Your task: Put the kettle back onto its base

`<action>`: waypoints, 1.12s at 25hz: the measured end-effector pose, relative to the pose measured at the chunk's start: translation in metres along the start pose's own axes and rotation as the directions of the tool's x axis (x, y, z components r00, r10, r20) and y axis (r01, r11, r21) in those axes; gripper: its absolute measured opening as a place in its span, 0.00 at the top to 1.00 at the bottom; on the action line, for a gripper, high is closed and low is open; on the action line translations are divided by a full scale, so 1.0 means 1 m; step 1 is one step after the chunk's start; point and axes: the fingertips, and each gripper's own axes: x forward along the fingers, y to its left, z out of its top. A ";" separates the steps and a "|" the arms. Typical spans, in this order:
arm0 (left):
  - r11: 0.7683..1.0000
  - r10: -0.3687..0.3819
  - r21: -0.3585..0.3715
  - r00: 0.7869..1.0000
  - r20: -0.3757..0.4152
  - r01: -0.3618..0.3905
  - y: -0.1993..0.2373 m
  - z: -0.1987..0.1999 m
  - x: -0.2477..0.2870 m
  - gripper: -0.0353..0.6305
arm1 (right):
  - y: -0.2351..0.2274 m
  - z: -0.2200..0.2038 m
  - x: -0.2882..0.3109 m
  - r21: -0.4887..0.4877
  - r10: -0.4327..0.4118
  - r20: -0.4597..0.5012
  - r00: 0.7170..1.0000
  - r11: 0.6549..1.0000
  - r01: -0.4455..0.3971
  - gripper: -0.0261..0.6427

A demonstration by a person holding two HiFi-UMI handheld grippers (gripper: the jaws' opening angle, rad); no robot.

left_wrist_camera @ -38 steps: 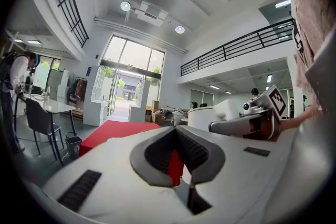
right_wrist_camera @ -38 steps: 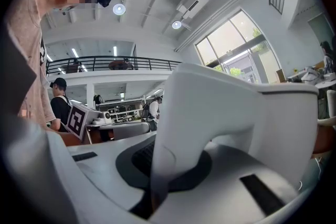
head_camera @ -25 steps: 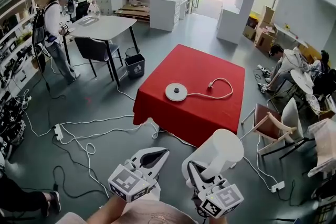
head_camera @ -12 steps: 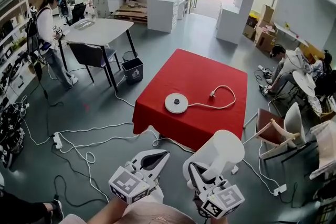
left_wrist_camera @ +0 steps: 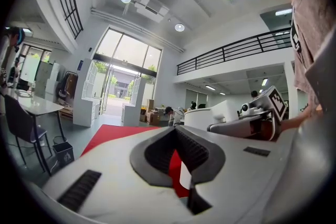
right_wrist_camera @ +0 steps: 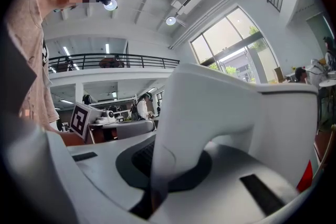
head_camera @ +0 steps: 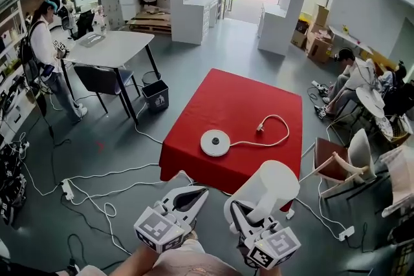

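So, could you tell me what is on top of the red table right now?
A round white kettle base sits there, its cord looping to the right with the plug loose. The kettle, held nearer, covers the table's near corner.

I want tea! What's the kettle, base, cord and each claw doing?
kettle: off its base, held by its handle.
base: empty, on the red table.
cord: plug loose on the table.
right claw: shut on the kettle.
left claw: shut, empty.
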 end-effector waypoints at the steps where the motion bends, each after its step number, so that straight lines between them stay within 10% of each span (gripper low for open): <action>1: 1.000 -0.005 0.002 1.000 0.001 0.005 0.007 -0.001 0.003 0.96 | -0.002 0.002 0.005 0.003 -0.005 0.001 1.000 1.000 0.005 0.93; 28: 0.995 -0.099 0.014 0.995 -0.016 0.099 0.087 0.009 0.064 0.96 | -0.065 0.021 0.079 0.009 -0.083 0.007 0.997 0.997 0.083 0.93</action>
